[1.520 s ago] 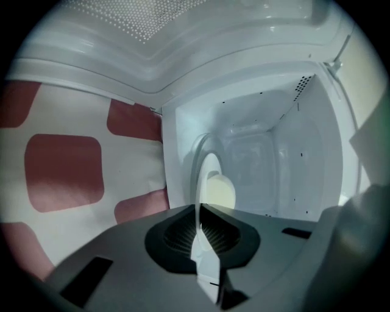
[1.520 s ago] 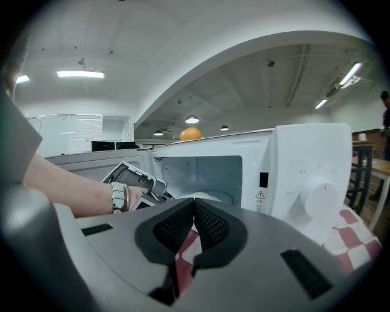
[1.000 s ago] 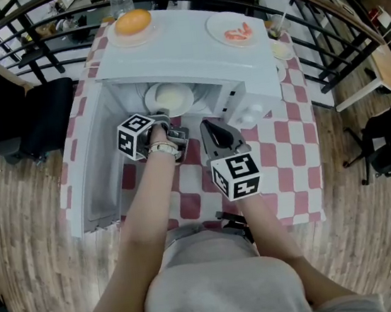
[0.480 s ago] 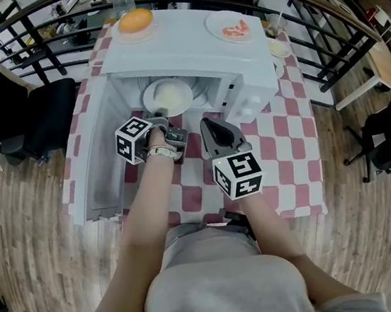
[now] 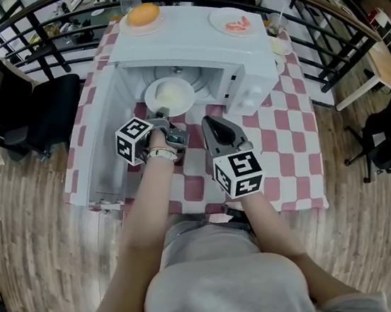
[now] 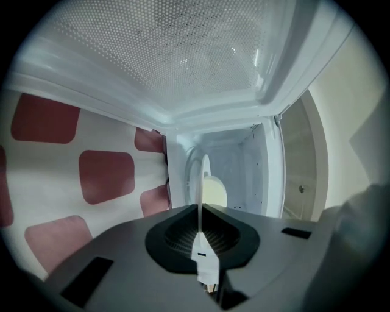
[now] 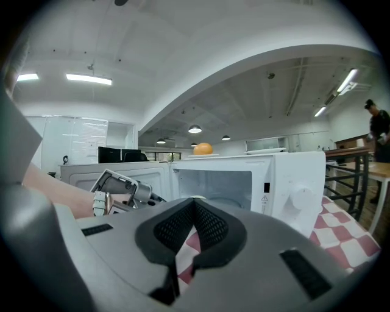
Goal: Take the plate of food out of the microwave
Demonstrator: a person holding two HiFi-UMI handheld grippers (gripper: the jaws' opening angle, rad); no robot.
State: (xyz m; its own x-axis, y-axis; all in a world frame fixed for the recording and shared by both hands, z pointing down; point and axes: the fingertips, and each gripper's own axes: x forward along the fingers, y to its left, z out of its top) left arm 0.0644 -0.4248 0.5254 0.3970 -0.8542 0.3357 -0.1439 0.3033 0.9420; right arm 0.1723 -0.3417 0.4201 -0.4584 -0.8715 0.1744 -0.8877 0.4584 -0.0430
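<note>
Head view looks steeply down on a table (image 5: 286, 140) under a red-and-white checked cloth, with a black railing (image 5: 322, 35) curving round it from 12 to 3 o'clock and a black chair (image 5: 47, 114) beside it at 9 o'clock. A white microwave (image 5: 188, 45) stands at the table's 12 o'clock end, its door (image 5: 104, 142) swung wide open toward 9 o'clock. On its roof sit a round orange thing (image 5: 142, 14) at 11 o'clock and a small plate of pink food (image 5: 237, 23) at 1 o'clock. The white plate (image 5: 169, 94) with pale food lies at the mouth of the open cavity. The left gripper (image 5: 163, 113) has its fingers clamped on that plate's rim at 6 o'clock; the left gripper view shows the plate (image 6: 201, 183) edge-on between the pads, with the pale food (image 6: 214, 190) on it and the cavity behind. The right gripper (image 5: 207, 121) hangs over the cloth at 4 o'clock of the plate, apart from it. In the right gripper view its fingers (image 7: 183, 225) are together with nothing between them, pointing at the microwave's open front
</note>
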